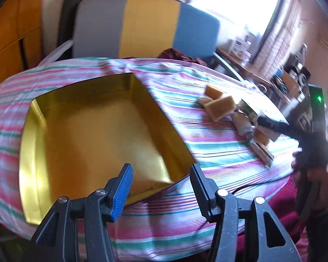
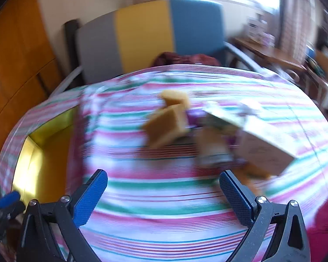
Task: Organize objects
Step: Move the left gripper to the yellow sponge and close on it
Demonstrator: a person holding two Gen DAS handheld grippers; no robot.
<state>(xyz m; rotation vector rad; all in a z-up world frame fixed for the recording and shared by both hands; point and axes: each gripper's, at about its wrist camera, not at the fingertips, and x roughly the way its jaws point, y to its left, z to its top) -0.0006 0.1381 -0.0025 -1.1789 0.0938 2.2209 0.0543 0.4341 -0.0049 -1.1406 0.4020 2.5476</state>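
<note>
At table's right half: right gripper [image 2: 163,193] wide open, empty, approaching sponge blocks [image 2: 167,126], probably; left gripper [image 1: 161,187] open, empty, near gold tin [image 1: 94,131]. Next: close on one.

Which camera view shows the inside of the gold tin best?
The left wrist view: the gold tin lies open and sharp, with its whole floor and walls visible. The right wrist view shows only a blurred part of it at the left edge.

Gold tin box [image 1: 94,135] – rectangular, open-topped, nothing inside, shiny interior; on striped cloth at left. Tan sponge blocks [image 1: 218,107] – at least two, tilted, clustered mid-cloth, well apart from box. Cardboard carton [image 2: 264,146] – lying tilted just beside sponges; small items alongside, blurred.
</note>
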